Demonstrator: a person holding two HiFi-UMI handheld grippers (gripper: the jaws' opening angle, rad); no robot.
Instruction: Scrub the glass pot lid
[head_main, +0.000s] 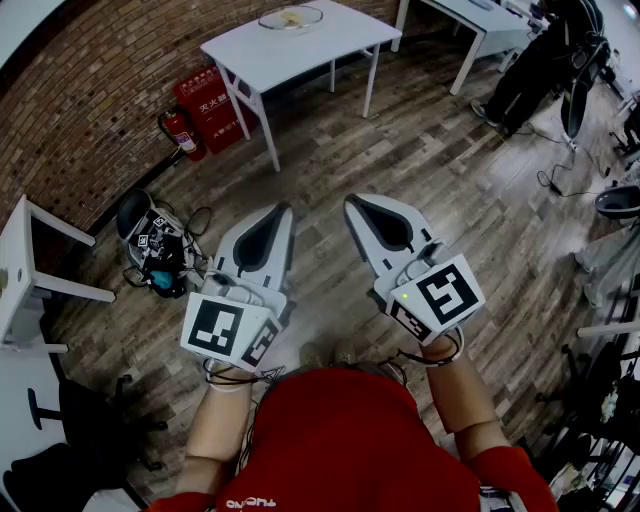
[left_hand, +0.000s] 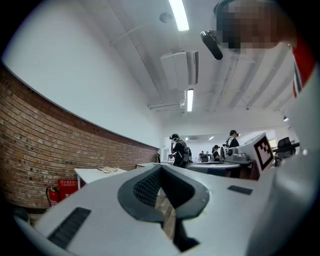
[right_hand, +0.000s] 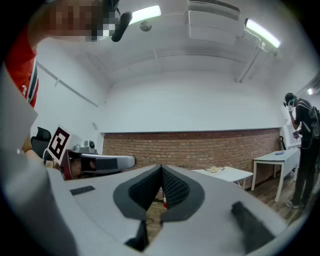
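Note:
The glass pot lid (head_main: 291, 17) lies on a white table (head_main: 330, 45) at the far end of the room, with something yellowish under the glass. It shows small in the left gripper view as the lid (left_hand: 107, 170) and in the right gripper view as the lid (right_hand: 215, 169). My left gripper (head_main: 285, 208) and right gripper (head_main: 350, 200) are held level side by side over the wood floor, well short of that table. Both are shut with nothing between the jaws. In the left gripper view the gripper (left_hand: 161, 167) has its tips together, as has the gripper (right_hand: 161, 167) in the right gripper view.
A red fire extinguisher (head_main: 181, 132) and red boxes (head_main: 215, 104) stand by the brick wall. Gear and cables (head_main: 158, 250) lie on the floor at left. A white table (head_main: 25, 270) stands at the left edge. People (head_main: 545, 60) stand at the far right near another table.

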